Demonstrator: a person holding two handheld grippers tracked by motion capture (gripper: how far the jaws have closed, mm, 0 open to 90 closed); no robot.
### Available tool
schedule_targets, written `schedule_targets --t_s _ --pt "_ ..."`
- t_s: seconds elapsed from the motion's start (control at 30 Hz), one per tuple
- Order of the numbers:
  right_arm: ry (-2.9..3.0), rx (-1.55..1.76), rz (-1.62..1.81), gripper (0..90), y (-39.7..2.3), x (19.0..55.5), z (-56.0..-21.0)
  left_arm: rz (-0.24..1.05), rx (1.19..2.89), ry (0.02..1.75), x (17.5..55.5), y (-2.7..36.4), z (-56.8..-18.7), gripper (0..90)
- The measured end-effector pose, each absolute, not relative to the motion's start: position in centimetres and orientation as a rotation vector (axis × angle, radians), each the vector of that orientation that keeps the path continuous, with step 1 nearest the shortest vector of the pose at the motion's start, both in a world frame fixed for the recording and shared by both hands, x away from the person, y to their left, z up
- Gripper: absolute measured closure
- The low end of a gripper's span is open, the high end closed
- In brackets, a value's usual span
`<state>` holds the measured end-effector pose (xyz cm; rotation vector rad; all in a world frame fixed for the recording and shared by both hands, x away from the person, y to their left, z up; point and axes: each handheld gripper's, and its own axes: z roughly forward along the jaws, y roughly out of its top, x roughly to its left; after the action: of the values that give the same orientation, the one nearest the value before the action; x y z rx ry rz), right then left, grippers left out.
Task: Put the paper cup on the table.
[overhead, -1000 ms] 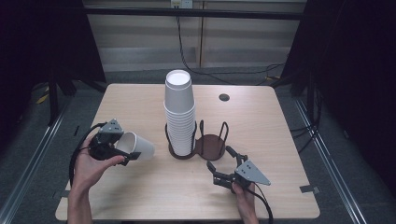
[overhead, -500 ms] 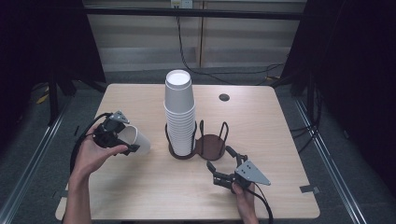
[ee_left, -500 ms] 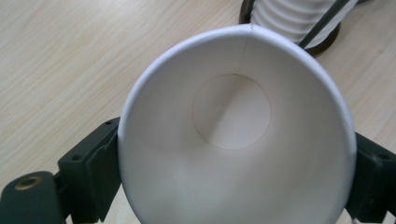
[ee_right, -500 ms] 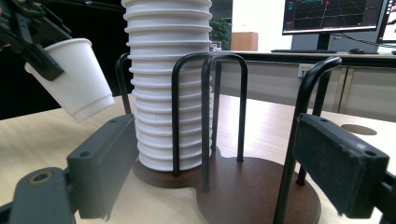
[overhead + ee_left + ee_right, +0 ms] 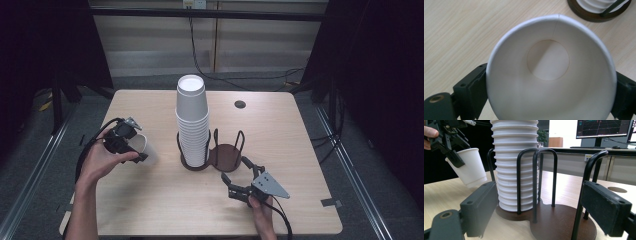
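A person seated at a light wooden tabletop (image 5: 165, 200) holds a single white paper cup (image 5: 145, 146) in the left gripper (image 5: 131, 148), raised off the wood and tilted, its mouth turned up toward the hand and its base angled down toward the middle of the tabletop. The gripper's two black fingers (image 5: 471, 87) are clamped on the cup's rim from either side, one on each flank of the wide white opening, and the view along them looks straight down into the bare inside of the cup (image 5: 549, 75).

Just to the right of the held cup stands a tall stack of white paper cups (image 5: 192, 120), nested upside down in one ring of a dark brown two-place holder (image 5: 225, 156) with black wire hoops (the second ring, nearer the right hand, has no cups in it). The held cup is near the stack without touching it.

The right gripper (image 5: 239, 176) rests low at the near right of the tabletop, pointed at the holder. Its fingers (image 5: 480, 207) stand wide apart with nothing between them, framing the wire hoops (image 5: 534, 182) and the ribbed rims of the stack (image 5: 515, 165) beyond; the left gripper (image 5: 456, 157) and its cup (image 5: 469, 170) show at the upper left of that view. A small dark round disc (image 5: 240, 104) lies in the tabletop's far right part, well apart from everything else.
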<state>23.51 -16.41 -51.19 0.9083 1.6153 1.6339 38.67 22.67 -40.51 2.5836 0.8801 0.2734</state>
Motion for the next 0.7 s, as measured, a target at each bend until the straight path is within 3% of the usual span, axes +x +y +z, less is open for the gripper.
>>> schedule_targets --t_s 0.3,0.7 --pt "1.616 0.908 1.634 13.4 -16.4 23.5 -51.2 0.285 2.638 0.877 38.9 22.3 -41.5 7.9" --pt "1.618 0.906 1.634 13.4 -16.4 23.5 -51.2 0.265 2.580 0.906 39.4 21.8 -42.9 5.5"
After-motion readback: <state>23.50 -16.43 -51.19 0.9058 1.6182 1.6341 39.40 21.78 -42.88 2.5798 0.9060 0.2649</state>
